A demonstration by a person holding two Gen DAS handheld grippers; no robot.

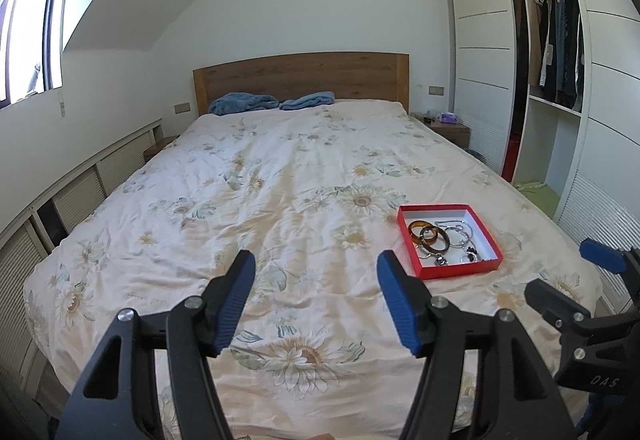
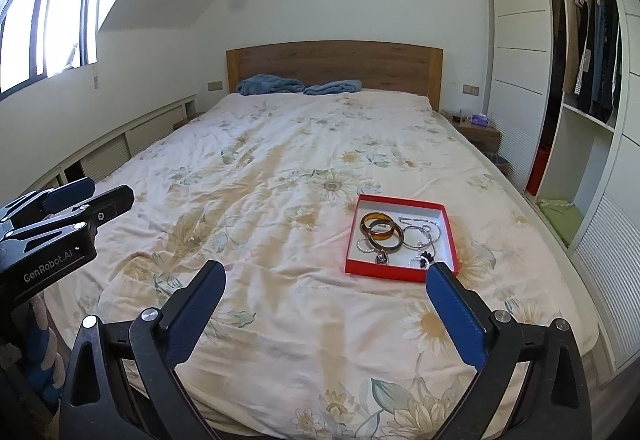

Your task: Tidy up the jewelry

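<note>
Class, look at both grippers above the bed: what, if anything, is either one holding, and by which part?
Nothing is held. The left gripper and right gripper are both open and empty; the jewelry lies untouched in the red box.

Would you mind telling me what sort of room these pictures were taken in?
A bedroom, most likely: a double bed with a wooden headboard, an open wardrobe of hanging clothes, and a bedside table.
</note>
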